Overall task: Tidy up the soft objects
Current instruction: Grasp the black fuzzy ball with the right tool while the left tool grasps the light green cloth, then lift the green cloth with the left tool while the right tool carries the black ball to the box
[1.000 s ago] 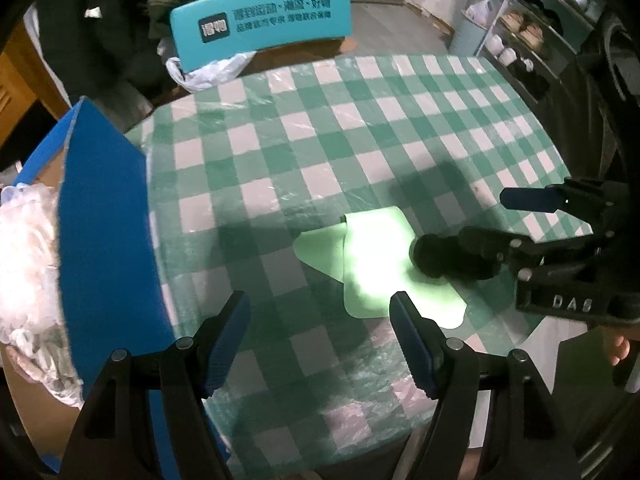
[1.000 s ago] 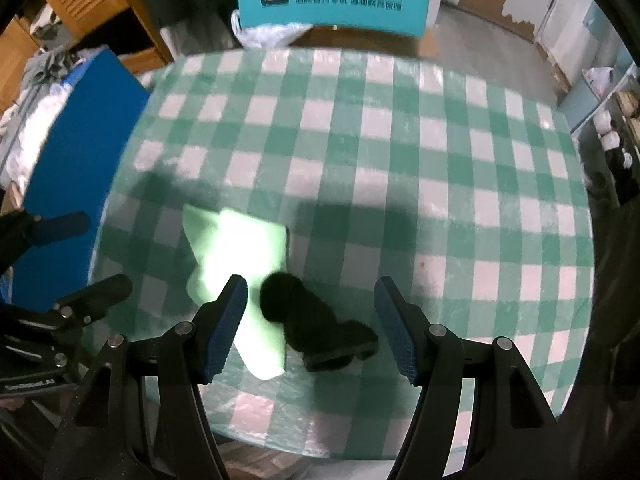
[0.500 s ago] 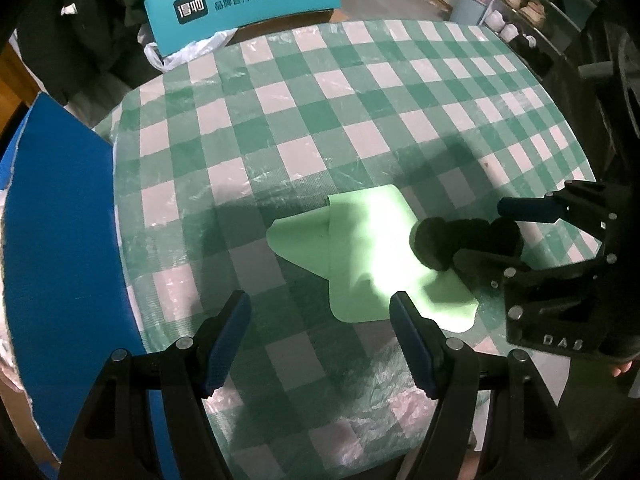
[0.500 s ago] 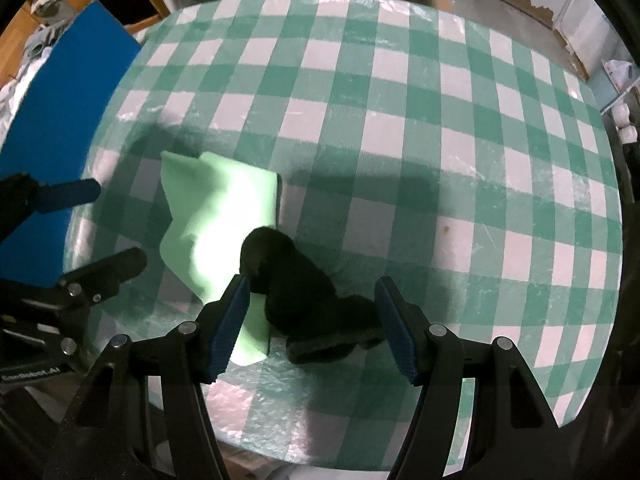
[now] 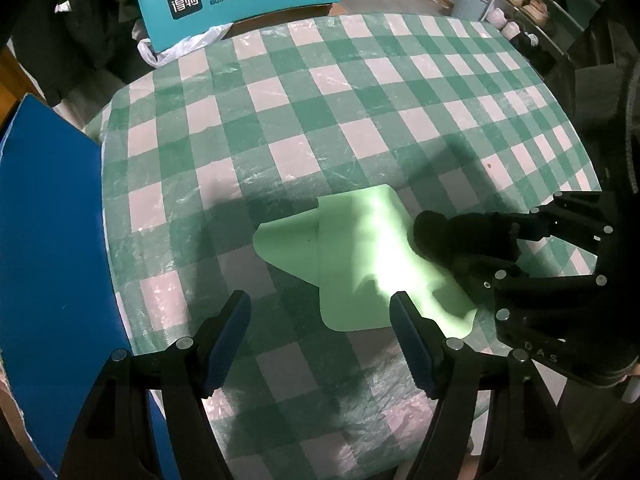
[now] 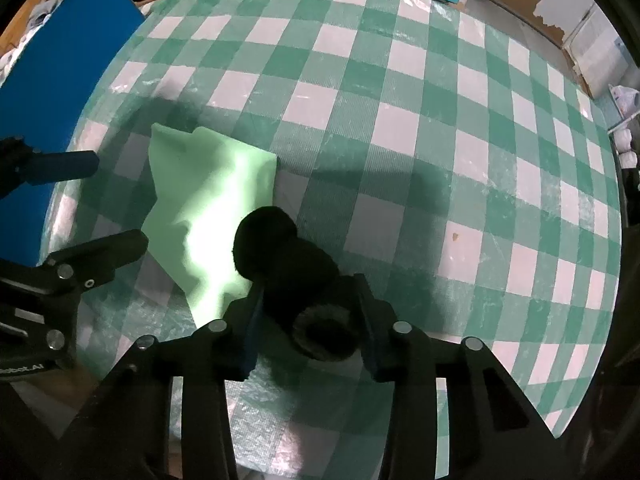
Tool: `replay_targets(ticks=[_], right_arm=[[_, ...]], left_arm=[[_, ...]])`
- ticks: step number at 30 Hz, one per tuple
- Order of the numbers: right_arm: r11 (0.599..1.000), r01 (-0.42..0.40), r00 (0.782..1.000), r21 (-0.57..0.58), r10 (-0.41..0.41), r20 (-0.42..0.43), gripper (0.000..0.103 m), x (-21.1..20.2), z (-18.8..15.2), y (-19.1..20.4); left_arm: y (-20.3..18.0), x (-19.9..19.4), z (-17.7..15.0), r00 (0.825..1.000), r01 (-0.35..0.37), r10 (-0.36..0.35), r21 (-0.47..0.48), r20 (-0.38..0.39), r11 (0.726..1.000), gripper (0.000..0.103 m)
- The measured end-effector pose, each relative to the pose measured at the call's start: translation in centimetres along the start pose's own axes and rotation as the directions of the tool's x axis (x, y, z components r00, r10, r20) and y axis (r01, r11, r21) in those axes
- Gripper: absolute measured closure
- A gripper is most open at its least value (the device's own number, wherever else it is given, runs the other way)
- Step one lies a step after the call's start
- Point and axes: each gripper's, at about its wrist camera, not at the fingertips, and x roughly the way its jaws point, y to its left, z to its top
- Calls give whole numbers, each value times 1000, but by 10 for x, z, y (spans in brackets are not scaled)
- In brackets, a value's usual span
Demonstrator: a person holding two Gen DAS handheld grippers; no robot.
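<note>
The right gripper [image 6: 308,312], wide open half a second ago, has closed its jaws on the black sock [image 6: 292,264], pinching it at the cuff end while its toe lies across the green cloth [image 6: 212,200]. The left gripper [image 5: 320,328] hangs open and empty just beside the cloth's near edge. Both soft things rest on the checked table [image 5: 320,120], beside a blue box [image 5: 44,220]; the sock looks ready to lift.

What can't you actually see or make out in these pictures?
- Black soft object: too dark in both views to identify.
- Green cloth: glare washes out its middle; the black object covers its near corner.
- Blue panel: cut off by the left wrist view's edge.
</note>
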Motion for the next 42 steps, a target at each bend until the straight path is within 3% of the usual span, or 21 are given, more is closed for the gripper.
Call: replay_targets(ticks=[7, 16, 25, 31, 34, 37, 40, 42], right_arm=[[995, -12, 999, 99, 7, 46, 66, -20, 5, -22], [982, 2, 998, 189, -15, 65, 66, -31, 0, -55], [979, 0, 998, 205, -13, 67, 66, -27, 2, -54], [977, -3, 997, 214, -12, 73, 66, -27, 2, -56], [976, -6, 997, 219, -11, 75, 66, -27, 3, -57], [975, -6, 997, 224, -12, 78, 66, -28, 3, -58], [975, -4, 997, 221, -14, 81, 66, -29, 4, -57], [976, -3, 997, 216, -15, 81, 66, -30, 4, -55]], left_arm=[[-5, 5, 8, 1000, 28, -28, 5, -2, 1000, 25], [-17, 22, 19, 989, 146, -147, -29, -33, 989, 18], [-37, 43, 28, 995, 81, -80, 12, -60, 997, 17], [-56, 47, 24, 999, 19, -16, 104, -32, 994, 15], [-60, 46, 19, 1000, 5, -5, 129, 0, 992, 21], [-60, 42, 16, 1000, 9, -11, 132, 13, 991, 35], [-62, 39, 15, 1000, 17, -20, 138, 20, 990, 56], [-61, 38, 15, 1000, 20, -23, 138, 21, 990, 76]])
